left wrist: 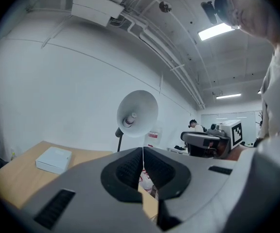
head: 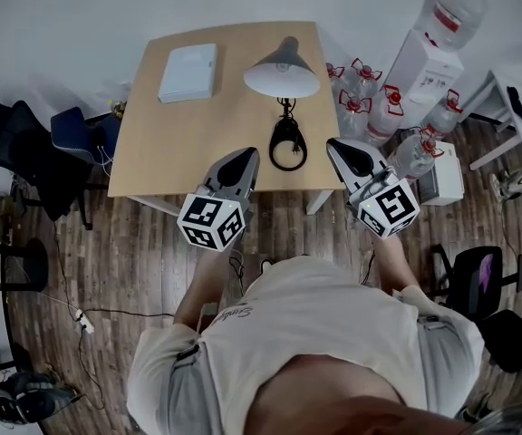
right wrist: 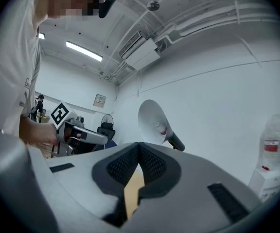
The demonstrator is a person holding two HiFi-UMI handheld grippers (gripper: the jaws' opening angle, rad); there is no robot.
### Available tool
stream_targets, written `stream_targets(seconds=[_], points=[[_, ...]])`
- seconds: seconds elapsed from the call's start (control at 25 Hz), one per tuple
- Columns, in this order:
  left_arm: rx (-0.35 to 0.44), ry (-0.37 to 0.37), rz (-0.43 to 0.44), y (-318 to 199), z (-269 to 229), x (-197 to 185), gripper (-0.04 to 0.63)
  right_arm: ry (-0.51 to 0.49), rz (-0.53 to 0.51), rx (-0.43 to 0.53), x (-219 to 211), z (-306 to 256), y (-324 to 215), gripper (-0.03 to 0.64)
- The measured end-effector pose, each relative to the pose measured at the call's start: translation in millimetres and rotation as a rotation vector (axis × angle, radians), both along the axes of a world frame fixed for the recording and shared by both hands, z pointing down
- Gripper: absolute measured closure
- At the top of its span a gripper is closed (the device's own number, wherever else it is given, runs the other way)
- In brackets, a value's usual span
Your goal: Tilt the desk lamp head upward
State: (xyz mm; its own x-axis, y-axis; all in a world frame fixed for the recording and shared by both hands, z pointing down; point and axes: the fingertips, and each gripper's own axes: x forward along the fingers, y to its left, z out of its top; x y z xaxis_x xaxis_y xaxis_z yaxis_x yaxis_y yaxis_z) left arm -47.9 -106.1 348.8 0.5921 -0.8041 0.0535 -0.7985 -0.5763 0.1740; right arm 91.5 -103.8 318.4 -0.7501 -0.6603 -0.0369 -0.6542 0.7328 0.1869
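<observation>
Lamp head (head: 282, 71) stands beyond left gripper (head: 243, 159), right gripper (head: 339, 147), jaws together.

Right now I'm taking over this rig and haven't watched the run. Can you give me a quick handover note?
Left gripper: jaws together, empty, over the near edge of the table.
Right gripper: jaws together, empty, alongside it.
Desk lamp head: at the table's far side, open shade facing the grippers, nothing touching it. The coiled cord lies in front of the lamp, and the white box is to its left.
Done: no hold on the lamp yet.
Left: open a gripper, reach the shade and tilt it upward.
</observation>
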Motion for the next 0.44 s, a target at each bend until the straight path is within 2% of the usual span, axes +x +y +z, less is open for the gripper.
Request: stream_targets(seconds=[0.44], points=[[-0.031, 0.014, 0.016, -23, 14, 10, 0.578, 0.001, 0.004, -0.018, 4, 8, -20, 0.621]])
